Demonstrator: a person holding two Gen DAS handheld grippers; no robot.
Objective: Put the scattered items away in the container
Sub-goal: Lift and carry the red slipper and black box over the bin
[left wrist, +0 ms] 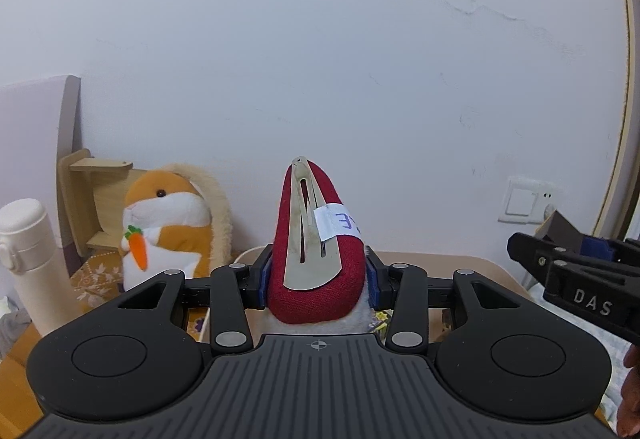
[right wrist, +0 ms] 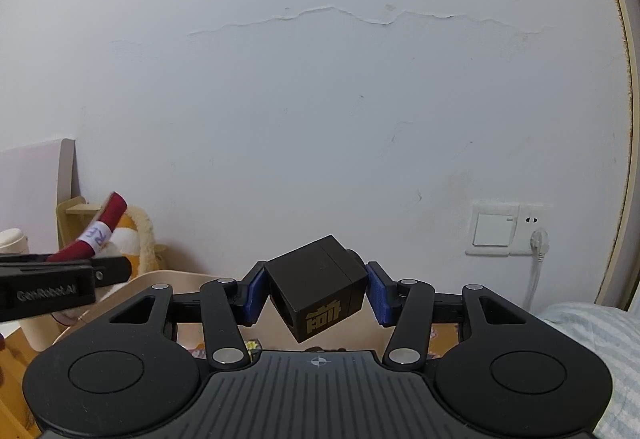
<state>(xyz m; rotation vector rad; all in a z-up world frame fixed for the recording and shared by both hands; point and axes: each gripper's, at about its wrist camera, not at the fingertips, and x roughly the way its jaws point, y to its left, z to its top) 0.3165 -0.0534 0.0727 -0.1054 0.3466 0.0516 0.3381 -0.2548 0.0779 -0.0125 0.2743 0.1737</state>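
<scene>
Between the blue pads of my left gripper (left wrist: 318, 277): one red fabric-covered hair clip with a silver metal snap plate and a white paper label (left wrist: 316, 239), clamped at its wide end, pointed tip up. Between the pads of my right gripper (right wrist: 316, 293): one small black cube-shaped box with gold characters on one face (right wrist: 320, 297), pinched at its sides and tilted on a corner. Below both: a beige tray rim (right wrist: 160, 277). At the left against the white wall (left wrist: 320, 59): one orange-and-white plush hamster holding a carrot (left wrist: 164, 227), one cream insulated bottle (left wrist: 28, 259).
</scene>
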